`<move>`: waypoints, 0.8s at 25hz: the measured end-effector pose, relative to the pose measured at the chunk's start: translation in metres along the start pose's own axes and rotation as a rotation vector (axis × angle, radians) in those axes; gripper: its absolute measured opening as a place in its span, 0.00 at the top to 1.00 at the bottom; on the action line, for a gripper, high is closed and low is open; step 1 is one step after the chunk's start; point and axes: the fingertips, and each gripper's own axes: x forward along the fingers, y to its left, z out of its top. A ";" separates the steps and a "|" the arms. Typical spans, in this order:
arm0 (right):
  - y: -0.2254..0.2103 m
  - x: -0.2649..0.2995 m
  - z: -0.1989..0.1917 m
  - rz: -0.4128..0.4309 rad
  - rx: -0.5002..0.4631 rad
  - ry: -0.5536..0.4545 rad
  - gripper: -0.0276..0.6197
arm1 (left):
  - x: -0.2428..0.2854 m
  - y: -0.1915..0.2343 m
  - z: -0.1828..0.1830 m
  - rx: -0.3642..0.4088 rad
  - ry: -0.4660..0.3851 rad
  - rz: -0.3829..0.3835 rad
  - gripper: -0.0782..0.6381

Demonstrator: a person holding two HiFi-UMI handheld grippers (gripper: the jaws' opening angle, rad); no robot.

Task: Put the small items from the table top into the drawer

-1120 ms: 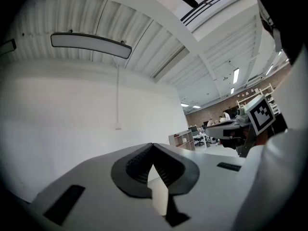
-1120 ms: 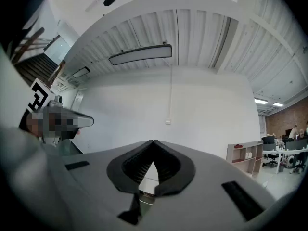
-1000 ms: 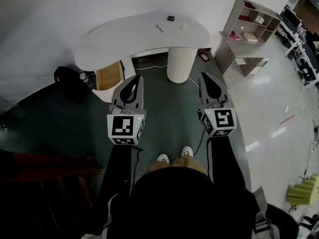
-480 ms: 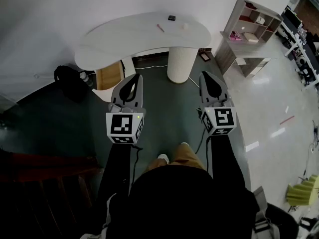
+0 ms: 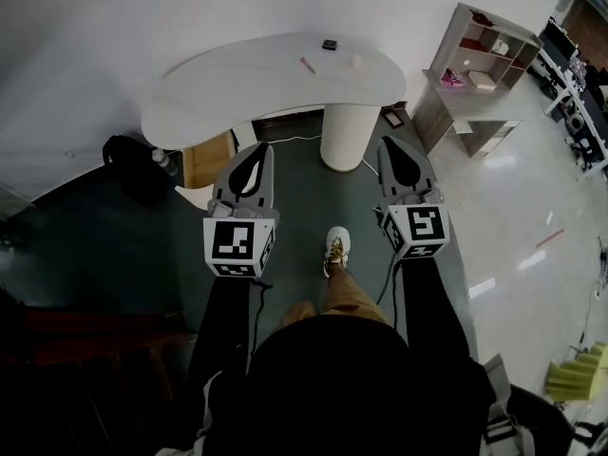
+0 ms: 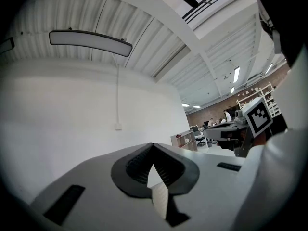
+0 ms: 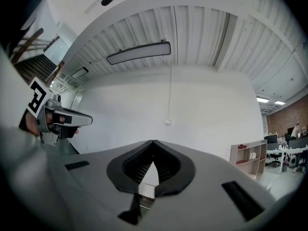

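A white curved table (image 5: 228, 88) stands ahead by the wall. On its top lie a small black item (image 5: 329, 44), a pink pen-like stick (image 5: 307, 65) and a small white item (image 5: 355, 61). Both grippers are held out in front of the person, well short of the table. My left gripper (image 5: 254, 150) is shut and empty; in the left gripper view its jaw tips (image 6: 153, 145) meet against the white wall. My right gripper (image 5: 394, 145) is likewise shut with nothing in it, tips (image 7: 153, 141) touching. No drawer shows in these views.
The table rests on a ribbed white pedestal (image 5: 349, 133). A wooden stool (image 5: 209, 155), a black bag (image 5: 133, 164) and a bottle (image 5: 163, 160) sit under its left end. An open shelf unit (image 5: 480, 60) stands at the right. The person's foot (image 5: 336, 247) is forward on the dark floor.
The person has stepped forward: one foot has swung ahead between the grippers, and the table sits slightly nearer. Both grippers stay shut and held as before.
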 end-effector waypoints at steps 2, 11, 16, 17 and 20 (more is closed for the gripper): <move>-0.005 0.016 -0.004 0.007 -0.007 -0.004 0.92 | 0.014 0.007 -0.004 0.003 -0.005 0.010 0.87; -0.044 0.116 -0.027 0.041 0.001 -0.021 0.92 | 0.112 0.039 -0.031 0.004 0.014 0.025 0.87; -0.075 0.186 -0.039 0.075 0.008 -0.020 0.92 | 0.184 0.060 -0.037 0.009 0.034 0.022 0.87; -0.082 0.201 -0.043 0.084 0.008 -0.017 0.92 | 0.200 0.066 -0.040 0.011 0.039 0.029 0.87; -0.105 0.247 -0.053 0.091 0.008 -0.010 0.92 | 0.245 0.084 -0.049 0.007 0.062 0.050 0.87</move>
